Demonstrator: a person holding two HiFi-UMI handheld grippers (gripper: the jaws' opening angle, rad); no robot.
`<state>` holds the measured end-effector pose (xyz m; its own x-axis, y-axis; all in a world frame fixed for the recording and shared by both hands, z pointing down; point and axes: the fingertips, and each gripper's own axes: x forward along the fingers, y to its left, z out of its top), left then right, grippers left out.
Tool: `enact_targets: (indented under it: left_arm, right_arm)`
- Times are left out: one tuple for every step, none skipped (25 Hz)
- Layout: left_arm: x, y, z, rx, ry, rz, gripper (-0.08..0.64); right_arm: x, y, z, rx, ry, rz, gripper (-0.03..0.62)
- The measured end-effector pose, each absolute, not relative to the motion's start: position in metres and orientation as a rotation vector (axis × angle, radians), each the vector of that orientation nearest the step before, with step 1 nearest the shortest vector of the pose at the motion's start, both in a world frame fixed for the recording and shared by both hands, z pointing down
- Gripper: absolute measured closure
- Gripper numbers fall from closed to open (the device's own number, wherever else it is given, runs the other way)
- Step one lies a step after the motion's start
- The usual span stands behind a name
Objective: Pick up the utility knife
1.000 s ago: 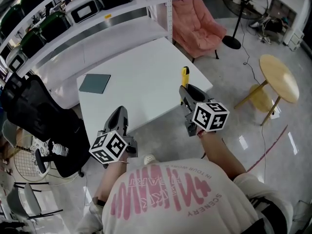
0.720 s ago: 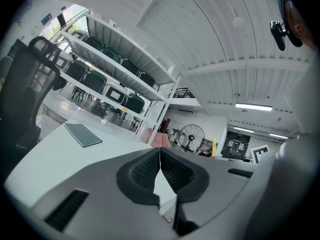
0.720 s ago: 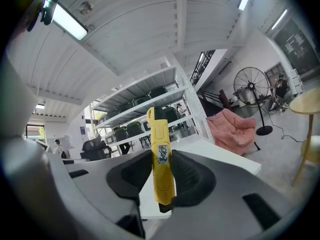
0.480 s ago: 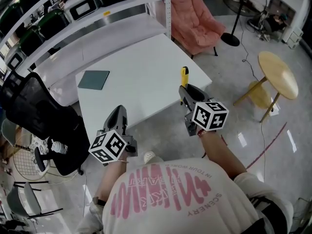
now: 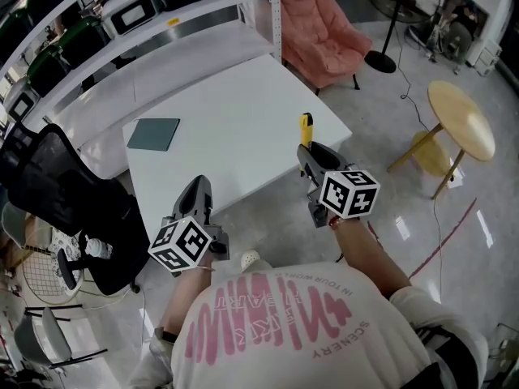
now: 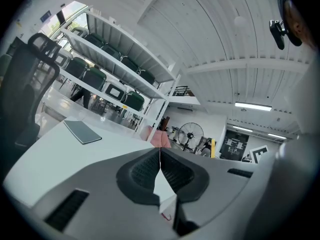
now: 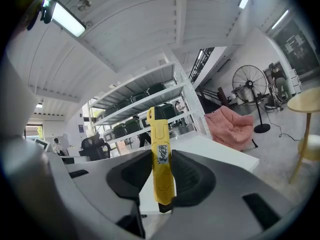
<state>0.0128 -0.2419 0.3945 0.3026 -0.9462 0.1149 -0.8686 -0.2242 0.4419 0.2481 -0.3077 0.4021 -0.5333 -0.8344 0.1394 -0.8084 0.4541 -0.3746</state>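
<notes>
The yellow utility knife (image 7: 161,159) stands upright between the dark pads of my right gripper (image 7: 161,176), which is shut on it. In the head view the knife (image 5: 306,129) sticks up from the right gripper (image 5: 306,154), held over the near right corner of the white table (image 5: 235,128). My left gripper (image 5: 199,194) hovers at the table's near edge; its pads (image 6: 148,171) meet with nothing between them, so the left gripper (image 6: 160,170) is shut and empty.
A grey-green notebook (image 5: 156,134) lies at the table's left side. A black office chair (image 5: 57,197) stands to the left, white shelving (image 5: 146,23) behind. A pink armchair (image 5: 323,35), a standing fan (image 5: 397,6) and a round wooden side table (image 5: 462,121) are to the right.
</notes>
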Motion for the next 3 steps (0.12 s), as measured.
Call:
enact_targets:
  left_arm:
    - [0.0119,-0.2436,0.3947,2.153,-1.617,-0.247,0.535]
    - [0.0108,-0.2452,0.3949,2.153,-1.617,-0.247,0.535]
    - [0.0095,-0.2469,0.3951,2.153,-1.618,-0.248,0.535]
  right_arm:
    - [0.2475,-0.3092,0.4025,-1.486,2.622,-0.620,0.457]
    - [0.2466,-0.3108,0.4029,-1.487,2.622,-0.619,0.457]
    - [0.2455,-0.3123,0.4032,-1.488,2.622,-0.618,0.456]
